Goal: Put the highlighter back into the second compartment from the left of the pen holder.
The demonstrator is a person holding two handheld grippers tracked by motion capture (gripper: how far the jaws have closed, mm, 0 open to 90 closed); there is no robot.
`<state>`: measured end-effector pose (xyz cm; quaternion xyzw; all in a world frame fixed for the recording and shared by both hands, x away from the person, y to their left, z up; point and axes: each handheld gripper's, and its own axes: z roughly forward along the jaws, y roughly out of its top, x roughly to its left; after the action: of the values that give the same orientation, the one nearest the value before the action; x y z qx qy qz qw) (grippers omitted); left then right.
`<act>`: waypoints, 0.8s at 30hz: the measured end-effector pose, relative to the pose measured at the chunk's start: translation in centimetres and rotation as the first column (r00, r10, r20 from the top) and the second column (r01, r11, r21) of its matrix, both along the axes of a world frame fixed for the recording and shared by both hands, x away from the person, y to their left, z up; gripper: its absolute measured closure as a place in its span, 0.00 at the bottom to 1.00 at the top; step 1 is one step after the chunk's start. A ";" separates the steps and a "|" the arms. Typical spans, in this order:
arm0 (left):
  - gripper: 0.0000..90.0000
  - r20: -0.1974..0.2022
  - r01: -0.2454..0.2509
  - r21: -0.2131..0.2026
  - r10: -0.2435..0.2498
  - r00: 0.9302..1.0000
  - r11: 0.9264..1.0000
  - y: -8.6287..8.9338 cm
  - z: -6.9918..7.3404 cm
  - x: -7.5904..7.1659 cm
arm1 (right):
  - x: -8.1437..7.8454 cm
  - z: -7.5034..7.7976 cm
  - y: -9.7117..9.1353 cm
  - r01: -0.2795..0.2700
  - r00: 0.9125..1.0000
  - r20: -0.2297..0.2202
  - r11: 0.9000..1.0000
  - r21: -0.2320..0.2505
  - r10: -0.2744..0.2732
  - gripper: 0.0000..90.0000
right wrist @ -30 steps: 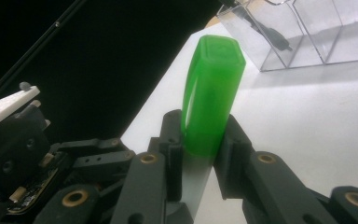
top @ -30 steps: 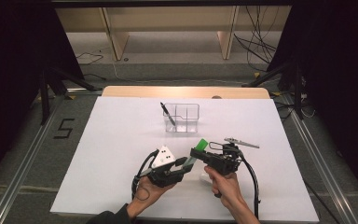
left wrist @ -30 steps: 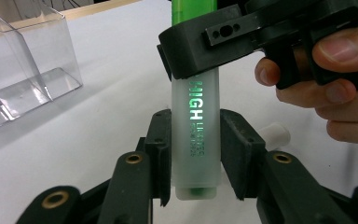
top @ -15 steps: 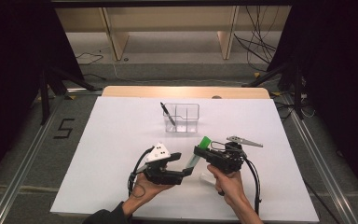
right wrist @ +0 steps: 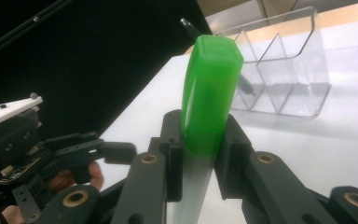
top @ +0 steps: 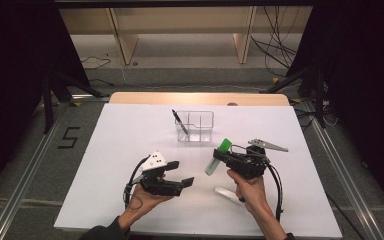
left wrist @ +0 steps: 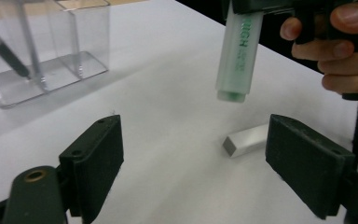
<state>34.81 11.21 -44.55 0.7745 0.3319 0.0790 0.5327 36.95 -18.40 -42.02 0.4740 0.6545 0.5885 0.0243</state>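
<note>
Green-capped and frosted along its barrel, the glue stick point(top: 217, 157) sits clamped between the jaws of the right gripper point(top: 223, 158), pinched at the joint where cap meets the translucent body, cap pointing up and away and the lower end hanging free over the white table top point(top: 120, 145). The left gripper point(top: 182, 172) has just been opening; its jaws now stand wide apart with nothing between them, and the tube's lower end hangs ahead of and above that gap.

The risk I see lies in the grip itself: the right pads point(right wrist: 227, 154) hold right on the cap's edge, so a pull from the left gripper could work the cap loose or let the smooth barrel slide out and drop. A small whitish block point(top: 227, 193) lies on the table just beyond the left fingers point(left wrist: 307, 163) and below the right hand point(top: 250, 192); a low sweep might knock it.

Open room is generous. The clear plastic divided organiser point(top: 196, 126) holding a black pen point(top: 180, 123) stands well beyond both sets of fingers, and bare table spreads to the left of the left jaws. The near table edge runs close behind both hands, so backing off is the tighter direction.
</note>
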 end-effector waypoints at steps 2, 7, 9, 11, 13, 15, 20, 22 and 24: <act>0.21 0.002 -0.012 0.006 0.012 1.000 1.000 0.5 0.0 0.0 | 0.3 0.2 -0.1 0.007 1.000 0.004 1.000 -0.004 -0.007 0.84; 0.20 -0.007 -0.033 0.004 0.033 0.999 0.999 1.3 -0.3 0.0 | 0.8 0.6 -0.3 0.022 1.000 0.014 1.000 -0.018 -0.021 0.84; 0.20 -0.009 -0.035 0.004 0.035 0.999 0.999 1.6 -0.4 0.0 | 1.0 0.8 -0.2 0.025 0.999 0.022 0.999 -0.028 -0.024 0.84; 0.20 -0.009 -0.040 -0.002 0.040 0.999 0.999 1.9 -0.4 0.1 | 1.2 1.1 -0.2 0.027 0.999 0.025 0.999 -0.032 -0.026 0.84; 0.20 -0.009 -0.047 -0.008 0.047 0.999 0.999 2.3 -0.4 0.1 | 1.5 1.3 -0.2 0.030 0.999 0.033 0.999 -0.039 -0.029 0.84; 0.20 -0.009 -0.054 -0.014 0.054 0.999 0.998 2.7 -0.4 0.1 | 1.8 1.6 -0.2 0.033 0.999 0.039 0.999 -0.043 -0.032 0.84; 0.20 -0.018 -0.072 -0.010 0.072 0.997 0.997 3.6 -0.7 0.2 | 2.7 2.2 0.0 0.039 0.998 0.053 0.998 -0.058 -0.036 0.84; 0.20 -0.023 -0.075 -0.006 0.075 0.997 0.997 3.8 -0.8 0.2 | 3.2 2.4 0.2 0.043 0.998 0.050 0.997 -0.064 -0.040 0.84; 0.20 -0.025 -0.077 -0.004 0.077 0.997 0.997 4.0 -0.9 0.1 | 3.7 2.6 0.4 0.045 0.998 0.048 0.996 -0.071 -0.042 0.84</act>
<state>34.92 15.24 -45.49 0.7607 0.3682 0.0891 0.5271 40.61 -18.04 -39.39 0.4731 0.6643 0.5745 0.0695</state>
